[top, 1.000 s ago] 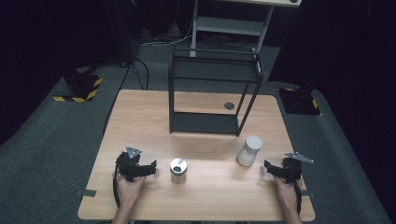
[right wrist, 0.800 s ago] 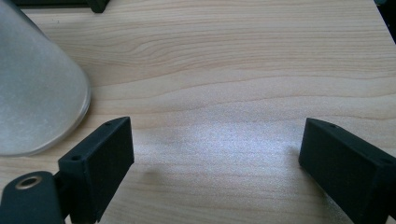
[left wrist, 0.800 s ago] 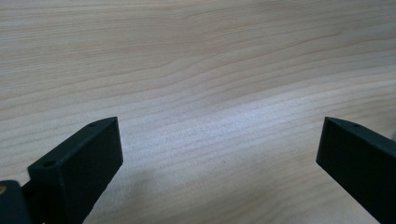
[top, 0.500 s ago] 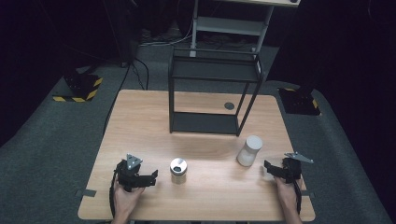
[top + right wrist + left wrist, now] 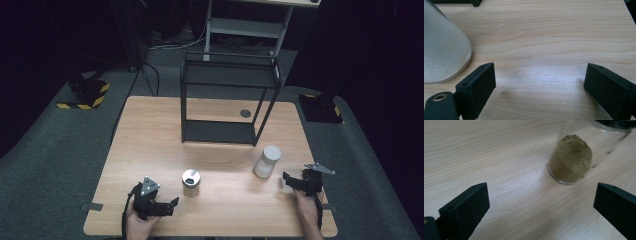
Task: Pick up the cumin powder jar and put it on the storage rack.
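Note:
A small glass jar (image 5: 191, 182) with a metal lid stands near the table's front, holding olive-brown powder (image 5: 571, 160). My left gripper (image 5: 172, 204) lies just left of it, open, jaws pointing toward the jar with nothing between them. In the left gripper view the jar (image 5: 584, 147) stands ahead, right of centre, beyond the jaws. A frosted white jar (image 5: 266, 161) stands at the front right. My right gripper (image 5: 286, 179) rests open a little to the right of it, empty. In the right gripper view the frosted jar (image 5: 441, 50) sits at the far left, outside the jaws.
A black metal shelf rack (image 5: 227, 95) stands at the table's back centre. A dark round spot (image 5: 245, 113) marks the tabletop to the right of the rack. The wooden table's front edge (image 5: 210, 235) runs close under both hands.
My left gripper has slid forward and to the right along the front edge, closing in on the powder jar. The right gripper has stayed put.

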The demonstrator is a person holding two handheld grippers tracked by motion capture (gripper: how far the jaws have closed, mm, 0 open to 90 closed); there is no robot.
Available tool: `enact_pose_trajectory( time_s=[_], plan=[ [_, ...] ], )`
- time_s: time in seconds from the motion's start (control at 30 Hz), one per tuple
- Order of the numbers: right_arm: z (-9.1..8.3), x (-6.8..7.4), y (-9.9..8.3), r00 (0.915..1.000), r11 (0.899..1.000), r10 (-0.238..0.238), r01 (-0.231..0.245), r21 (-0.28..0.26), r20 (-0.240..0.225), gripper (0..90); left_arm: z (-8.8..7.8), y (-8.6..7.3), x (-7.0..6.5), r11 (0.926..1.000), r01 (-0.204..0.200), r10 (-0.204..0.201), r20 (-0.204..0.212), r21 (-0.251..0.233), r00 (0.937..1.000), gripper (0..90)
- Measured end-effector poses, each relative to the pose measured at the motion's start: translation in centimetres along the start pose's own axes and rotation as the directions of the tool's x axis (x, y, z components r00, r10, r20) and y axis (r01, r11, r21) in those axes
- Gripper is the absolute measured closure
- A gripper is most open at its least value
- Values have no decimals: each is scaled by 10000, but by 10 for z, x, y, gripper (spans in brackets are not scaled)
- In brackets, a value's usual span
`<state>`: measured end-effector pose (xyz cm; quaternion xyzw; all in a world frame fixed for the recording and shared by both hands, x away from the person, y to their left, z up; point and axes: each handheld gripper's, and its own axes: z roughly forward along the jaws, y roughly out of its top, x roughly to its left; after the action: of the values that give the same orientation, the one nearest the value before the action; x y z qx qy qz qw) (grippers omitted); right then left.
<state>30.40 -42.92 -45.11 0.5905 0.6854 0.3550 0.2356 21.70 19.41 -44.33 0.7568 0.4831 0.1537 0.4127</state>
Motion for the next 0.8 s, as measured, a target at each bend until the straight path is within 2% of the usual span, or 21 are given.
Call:
enact_pose_trajectory(
  time_s=[0.37,0.53,0.73,0.8],
  plan=[
    [0,3,1,9999,10000,-78,77,49,100,96,12,2,-21,9980,-572,565,275,284,9980,5],
    [0,3,1,9999,9999,-86,85,56,109,96,17,5,-30,9960,-833,824,276,332,9962,5],
    [0,3,1,9999,9999,-119,119,59,100,96,21,9,-35,9941,-996,981,357,420,9945,5],
    [1,3,1,9998,9999,-156,155,58,107,96,23,10,-39,9926,-1115,1104,260,479,9935,5]
  ],
)
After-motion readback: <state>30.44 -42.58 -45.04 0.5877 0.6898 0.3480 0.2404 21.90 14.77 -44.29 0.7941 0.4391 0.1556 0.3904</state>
